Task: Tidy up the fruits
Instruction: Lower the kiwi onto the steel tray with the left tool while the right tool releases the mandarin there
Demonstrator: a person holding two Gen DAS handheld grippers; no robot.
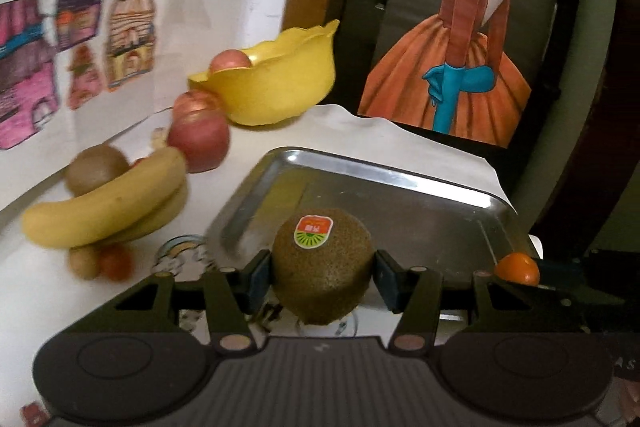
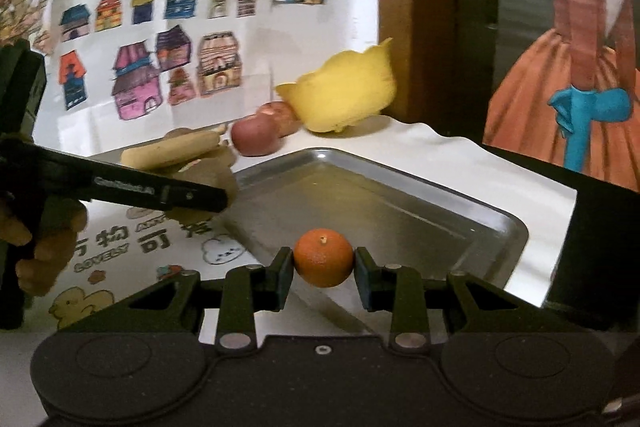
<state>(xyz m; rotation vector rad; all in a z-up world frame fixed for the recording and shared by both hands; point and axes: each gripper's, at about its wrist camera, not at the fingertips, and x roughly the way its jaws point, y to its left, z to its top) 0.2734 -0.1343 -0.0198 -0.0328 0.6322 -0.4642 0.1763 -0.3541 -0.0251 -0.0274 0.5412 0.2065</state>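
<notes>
Grippers [image 1: 323,273] [image 2: 323,269] clamp kiwi [image 1: 322,267], orange [image 2: 324,257] over tray [image 2: 400,195].

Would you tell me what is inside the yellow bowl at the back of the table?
In the left wrist view, one reddish apple shows above the rim of the yellow bowl. The bowl's wall hides everything lower inside, so any other fruit there cannot be seen.

Both fisheye views are dim and soft, with dark vignetted corners and lines bowed at the edges. The metal tray [image 1: 400,183] throws pale glare along its far rim. The bananas [image 1: 108,203] and wall drawings [image 1: 80,39] smear with motion blur.
</notes>
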